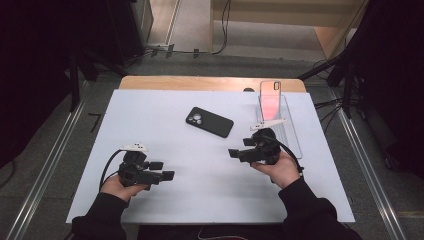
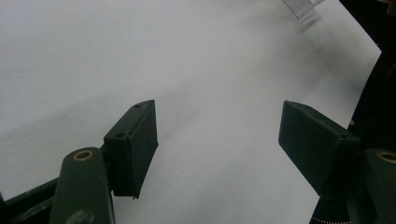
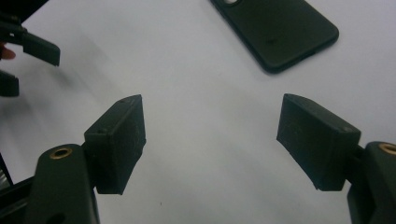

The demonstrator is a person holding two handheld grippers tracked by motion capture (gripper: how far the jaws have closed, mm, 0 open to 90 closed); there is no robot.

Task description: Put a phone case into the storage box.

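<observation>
Near the front right of the white surface (image 1: 165,130), the right gripper (image 1: 235,152) hovers in the person's hand, its jaws spread wide and nothing between them. In the right gripper view the two black pads (image 3: 116,140) frame bare white sheet, and the black phone (image 3: 280,30) lies beyond them, up and toward the right-hand jaw, well apart from either pad. In the high view that phone (image 1: 210,121) rests flat, camera side up, near the middle of the surface, just up and to the left of the right gripper. Its long axis runs on a slant, from the lens end at upper left to the plain end at lower right, and the plain end is the one closer to the right gripper.

The left gripper (image 1: 167,176) sits at the front left, released as well, with only white sheet between its jaws; it is the farther of the two from the phone. I judge the right hand better placed to reach it, closing across the short sides.

Behind the right gripper stands a clear stand (image 1: 287,127) holding a pink-backed phone (image 1: 271,100) upright.
</observation>
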